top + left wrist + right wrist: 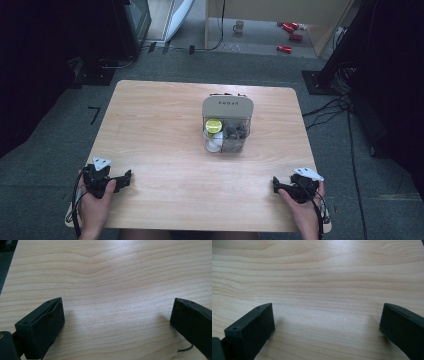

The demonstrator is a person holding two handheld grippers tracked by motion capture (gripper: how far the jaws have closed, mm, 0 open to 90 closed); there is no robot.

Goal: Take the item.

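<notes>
At the table's centre sits the clear plastic box with a grey lid [227,125], well apart from my left gripper [126,176] and right gripper [276,184] — both gaping, empty. Likely light, stiff, slippery — I'd pinch its side walls.

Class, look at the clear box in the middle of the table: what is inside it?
The clear box has two compartments under a raised beige lid. The left one holds a green-topped capsule above something white; the right holds dark pieces. What lies beneath them is covered.
</notes>
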